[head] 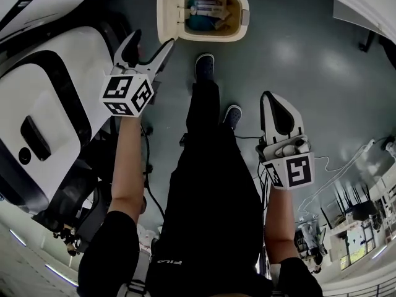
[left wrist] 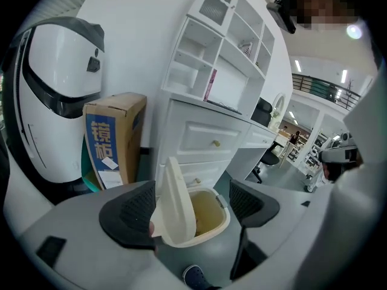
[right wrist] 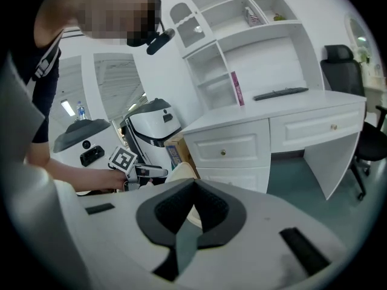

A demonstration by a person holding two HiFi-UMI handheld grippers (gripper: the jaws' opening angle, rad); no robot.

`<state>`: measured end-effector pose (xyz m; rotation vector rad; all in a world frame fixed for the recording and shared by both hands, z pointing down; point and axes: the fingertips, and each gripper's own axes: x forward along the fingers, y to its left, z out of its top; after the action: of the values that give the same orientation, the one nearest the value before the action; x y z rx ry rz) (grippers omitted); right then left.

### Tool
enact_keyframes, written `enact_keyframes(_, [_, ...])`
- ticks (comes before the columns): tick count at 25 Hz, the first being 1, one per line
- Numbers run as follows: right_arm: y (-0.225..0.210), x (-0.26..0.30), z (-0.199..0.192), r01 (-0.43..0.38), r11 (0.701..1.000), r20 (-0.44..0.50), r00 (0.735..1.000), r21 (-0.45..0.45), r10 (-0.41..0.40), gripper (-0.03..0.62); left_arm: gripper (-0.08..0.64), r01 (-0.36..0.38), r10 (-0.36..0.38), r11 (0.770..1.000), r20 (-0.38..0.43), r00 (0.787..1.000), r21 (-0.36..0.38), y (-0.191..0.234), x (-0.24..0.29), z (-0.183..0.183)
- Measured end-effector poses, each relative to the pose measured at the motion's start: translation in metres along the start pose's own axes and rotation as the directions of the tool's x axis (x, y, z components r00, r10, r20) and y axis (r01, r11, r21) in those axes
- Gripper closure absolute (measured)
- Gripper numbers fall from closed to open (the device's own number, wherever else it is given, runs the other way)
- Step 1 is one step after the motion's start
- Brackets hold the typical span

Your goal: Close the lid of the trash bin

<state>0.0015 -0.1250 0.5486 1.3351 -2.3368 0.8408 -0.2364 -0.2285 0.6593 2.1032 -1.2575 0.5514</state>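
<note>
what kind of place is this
Likely a lab or showroom staged as a room: a white desk with shelves, a large white machine, and an open hall with workstations behind.

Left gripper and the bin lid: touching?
Cannot tell. The left gripper view shows the lid overlapping one open jaw's edge, but neither contact nor gap plainly.

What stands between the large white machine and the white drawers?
A brown cardboard box with blue print stands between the white machine and the drawers, seen clearly in the left gripper view.
</note>
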Motion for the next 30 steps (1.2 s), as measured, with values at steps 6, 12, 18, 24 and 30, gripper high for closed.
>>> enact_keyframes(6, [-0.017,0.015,-0.020,0.006,0.999,-0.007,1.000,0.036,-0.006,0.589,0.169,0.047,-0.048,0.999,-0.042,0.998,-0.025,0.005,0.033,-0.017])
enact_keyframes(12, [-0.027,0.021,-0.051,0.008,0.997,-0.033,0.999,0.083,-0.005,0.589,0.170,0.055,-0.056,0.998,-0.064,0.996,-0.017,0.007,0.053,-0.031])
enact_keyframes(18, [-0.029,0.027,-0.075,-0.003,0.987,-0.072,0.997,0.161,0.014,0.589,0.318,0.025,-0.025,1.000,-0.039,0.999,-0.006,0.013,0.058,-0.031])
enact_keyframes(24, [-0.031,0.032,-0.081,-0.004,0.982,-0.081,0.997,0.186,0.019,0.589,0.379,0.012,-0.013,1.000,-0.021,1.000,-0.021,0.014,0.059,-0.030])
enact_keyframes(30, [-0.033,0.030,-0.084,0.008,0.982,-0.083,0.997,0.190,0.008,0.589,0.379,0.018,-0.018,1.000,-0.006,1.000,0.001,-0.003,0.068,-0.029])
